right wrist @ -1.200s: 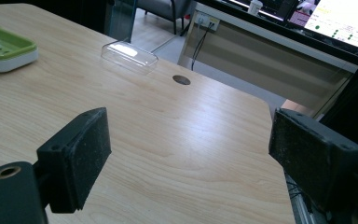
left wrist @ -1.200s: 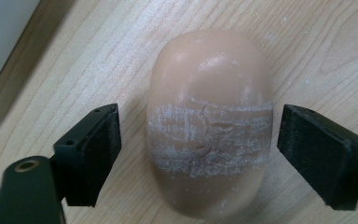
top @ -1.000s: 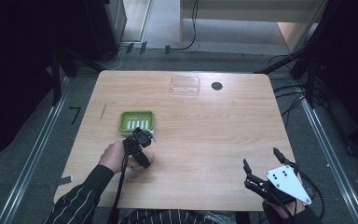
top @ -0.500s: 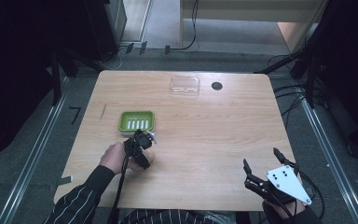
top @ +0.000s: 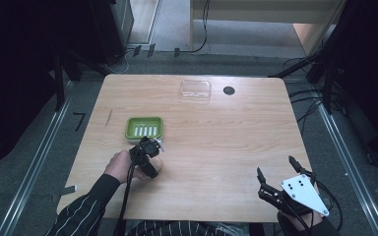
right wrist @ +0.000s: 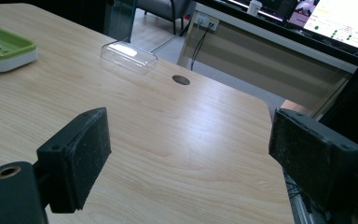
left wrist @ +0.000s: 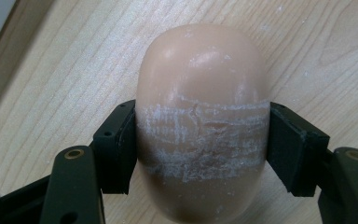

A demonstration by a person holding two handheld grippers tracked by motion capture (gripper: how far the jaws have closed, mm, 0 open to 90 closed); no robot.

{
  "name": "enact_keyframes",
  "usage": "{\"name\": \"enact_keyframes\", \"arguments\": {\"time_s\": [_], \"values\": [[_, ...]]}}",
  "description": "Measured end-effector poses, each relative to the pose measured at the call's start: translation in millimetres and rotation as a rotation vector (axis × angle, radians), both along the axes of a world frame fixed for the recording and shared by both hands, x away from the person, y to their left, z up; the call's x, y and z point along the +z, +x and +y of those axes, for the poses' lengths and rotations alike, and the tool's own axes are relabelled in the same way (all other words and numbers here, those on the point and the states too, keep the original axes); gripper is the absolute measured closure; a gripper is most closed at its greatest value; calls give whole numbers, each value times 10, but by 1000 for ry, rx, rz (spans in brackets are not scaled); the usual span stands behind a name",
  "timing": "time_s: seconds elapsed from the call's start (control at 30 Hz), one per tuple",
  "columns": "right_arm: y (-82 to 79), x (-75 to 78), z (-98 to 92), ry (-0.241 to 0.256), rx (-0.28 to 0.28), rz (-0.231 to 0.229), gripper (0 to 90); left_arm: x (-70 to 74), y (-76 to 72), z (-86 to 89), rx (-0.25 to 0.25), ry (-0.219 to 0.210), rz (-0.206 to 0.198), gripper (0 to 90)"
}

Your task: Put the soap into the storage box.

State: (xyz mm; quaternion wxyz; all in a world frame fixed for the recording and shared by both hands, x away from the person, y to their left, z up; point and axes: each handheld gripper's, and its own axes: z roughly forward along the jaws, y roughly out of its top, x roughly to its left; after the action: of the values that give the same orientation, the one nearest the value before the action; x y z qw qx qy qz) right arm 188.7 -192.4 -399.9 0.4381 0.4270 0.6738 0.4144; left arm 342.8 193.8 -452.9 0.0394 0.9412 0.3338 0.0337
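The left gripper (left wrist: 200, 154) has its fingers (left wrist: 116, 144) closed on a beige bar of soap (left wrist: 200, 102), pressing it from both sides across a band of white scuff marks; the soap hangs just above the tabletop (left wrist: 65, 74), and whether it touches the wood cannot be told. In the high view this left gripper (top: 150, 147) sits just in front of the green soap dish (top: 144, 127), near its front edge but not yet over it. The dish's ribbed tray looks bare, so the soap seems picked up but not yet placed; what appears left is to carry it forward over the dish, lower it in and let go. A clear plastic lid (top: 195, 90) lies well apart at the far side of the tabletop, next to a dark round hole (top: 229, 90); it may belong on the dish afterwards, though that is only a guess. The right gripper (top: 278, 179) waits at the near right corner with its fingers (right wrist: 77, 158) spread wide and nothing between them, pointing across the tabletop toward the lid.
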Motion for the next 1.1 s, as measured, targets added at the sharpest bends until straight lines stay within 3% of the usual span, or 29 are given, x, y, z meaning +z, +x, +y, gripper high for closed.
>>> {"name": "enact_keyframes", "arguments": {"time_s": [0.27,1.1], "values": [[3,1,-6,0,1,-3,135,7,-21,10,-50,24,5,336],[6,-2,1,1,4,-3,135,266,34,139,-66,-9,-42,335]]}}
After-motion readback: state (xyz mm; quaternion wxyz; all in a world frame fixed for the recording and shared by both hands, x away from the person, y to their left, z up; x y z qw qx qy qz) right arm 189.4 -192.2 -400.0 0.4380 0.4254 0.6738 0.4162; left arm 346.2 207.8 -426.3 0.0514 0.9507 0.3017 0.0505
